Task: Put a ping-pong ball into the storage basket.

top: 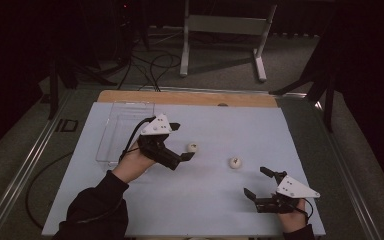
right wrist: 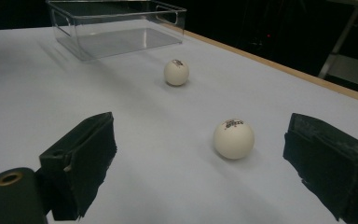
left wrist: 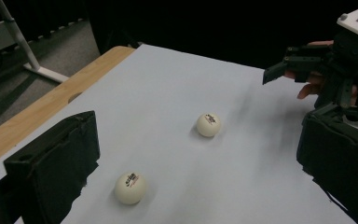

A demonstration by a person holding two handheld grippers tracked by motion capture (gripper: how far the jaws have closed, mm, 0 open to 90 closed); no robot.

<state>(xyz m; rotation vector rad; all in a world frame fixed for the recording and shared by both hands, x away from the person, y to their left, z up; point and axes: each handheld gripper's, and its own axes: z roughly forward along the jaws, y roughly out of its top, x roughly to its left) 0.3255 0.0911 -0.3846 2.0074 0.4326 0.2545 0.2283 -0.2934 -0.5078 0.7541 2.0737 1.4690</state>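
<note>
Room dark all around, only table (top: 130,210) lit, pale and soft. Small soft shadows under balls (right wrist: 233,138). Close black jaws fuzzy. Far gripper (left wrist: 279,70) bit blurry. Shine on clear box (right wrist: 121,32).

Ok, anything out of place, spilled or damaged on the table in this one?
Nothing stands out. Two white balls, one by the left gripper and one nearer the right gripper, sit loose on the white table, apart from each other. The clear bin stands upright and looks empty. Both grippers have open jaws.

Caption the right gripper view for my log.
Open right gripper faces two white table-tennis balls before a clear plastic bin.
</note>
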